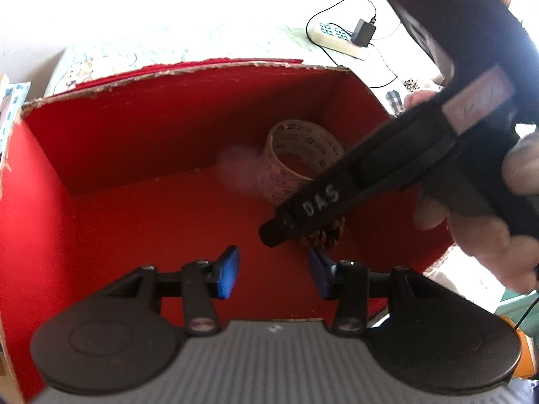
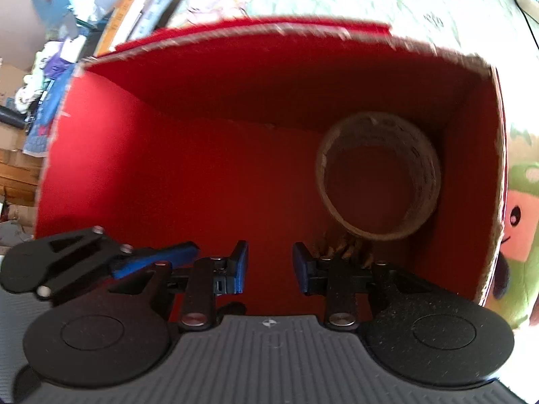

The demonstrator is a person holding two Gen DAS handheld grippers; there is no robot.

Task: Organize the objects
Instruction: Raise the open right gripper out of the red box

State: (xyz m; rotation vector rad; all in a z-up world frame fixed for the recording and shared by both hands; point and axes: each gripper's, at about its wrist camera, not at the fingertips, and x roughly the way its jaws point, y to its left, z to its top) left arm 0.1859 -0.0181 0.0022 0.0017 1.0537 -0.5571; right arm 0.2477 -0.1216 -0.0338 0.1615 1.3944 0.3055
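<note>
A red cardboard box (image 1: pixel 134 141) lies open in both views, also in the right wrist view (image 2: pixel 202 155). A tape roll (image 1: pixel 296 155) stands in its far right corner, also in the right wrist view (image 2: pixel 377 175). A pine cone (image 1: pixel 323 235) lies in front of the roll, also in the right wrist view (image 2: pixel 347 249). My left gripper (image 1: pixel 273 274) is open and empty above the box floor. My right gripper (image 2: pixel 269 267) is open and empty over the box, just left of the pine cone. In the left wrist view the right gripper's body (image 1: pixel 387 175) reaches in from the right.
A power strip (image 1: pixel 340 38) with a black adapter and cable lies on the patterned cloth behind the box. Books and clutter (image 2: pixel 128 13) are stacked at the far left. A green plush toy (image 2: pixel 518 208) sits right of the box.
</note>
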